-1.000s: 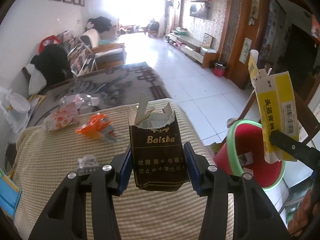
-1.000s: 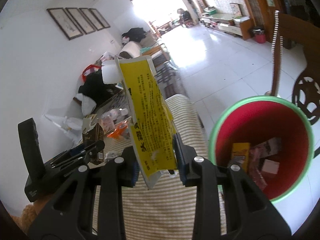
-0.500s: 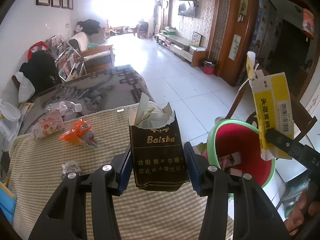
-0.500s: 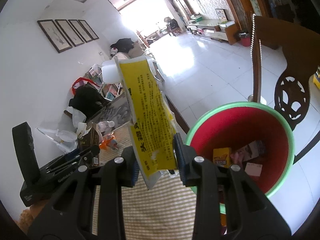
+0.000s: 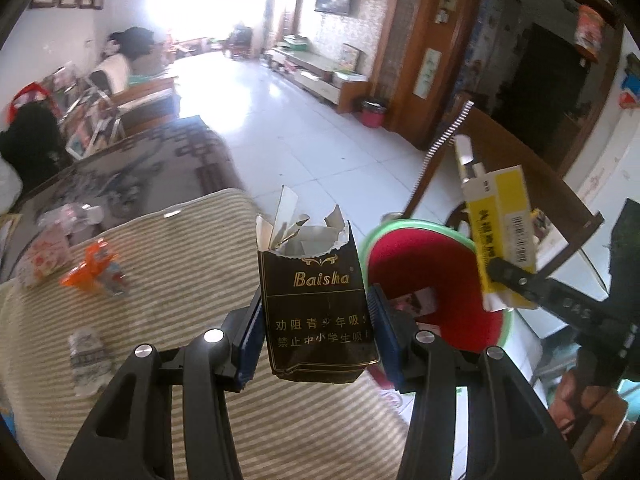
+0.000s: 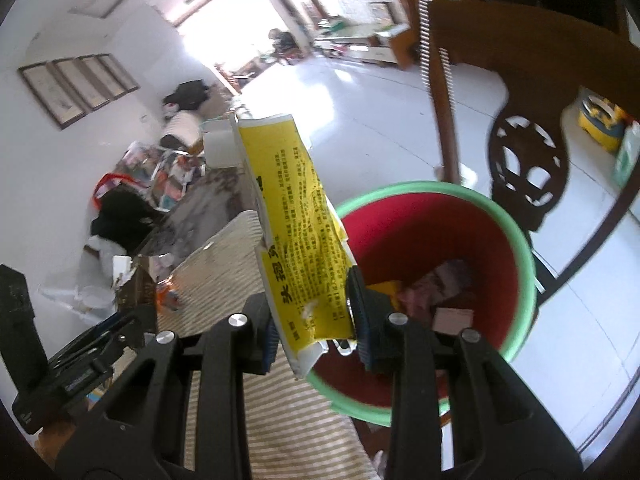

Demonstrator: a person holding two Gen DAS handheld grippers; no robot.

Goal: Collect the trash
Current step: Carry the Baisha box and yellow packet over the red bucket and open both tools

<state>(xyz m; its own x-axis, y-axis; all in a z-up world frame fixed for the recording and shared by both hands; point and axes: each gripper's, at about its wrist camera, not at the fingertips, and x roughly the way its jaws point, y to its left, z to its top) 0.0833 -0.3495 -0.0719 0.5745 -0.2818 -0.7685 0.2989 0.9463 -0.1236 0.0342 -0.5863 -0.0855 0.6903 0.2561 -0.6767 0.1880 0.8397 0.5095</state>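
My left gripper [image 5: 316,332] is shut on a torn dark brown Baisha cigarette pack [image 5: 314,300], held upright above the right edge of the striped table [image 5: 180,264]. Just right of it stands a red bucket with a green rim [image 5: 440,264], with scraps inside. My right gripper [image 6: 314,334] is shut on a crumpled yellow packet [image 6: 298,240], which hangs over the near-left rim of the bucket [image 6: 460,240]. In the left wrist view the yellow packet [image 5: 500,232] shows above the bucket's right side, pinched by the right gripper [image 5: 516,280].
On the striped cloth lie an orange wrapper [image 5: 94,268], a floral packet [image 5: 40,256] and a small crumpled wrapper [image 5: 86,350]. A dark wooden chair [image 6: 524,168] stands behind the bucket. A person's hand [image 5: 580,404] holds the right gripper's handle.
Both grippers have moved right toward the bucket with their loads. The bucket now lies closer below both, and the yellow packet has tilted over its rim.
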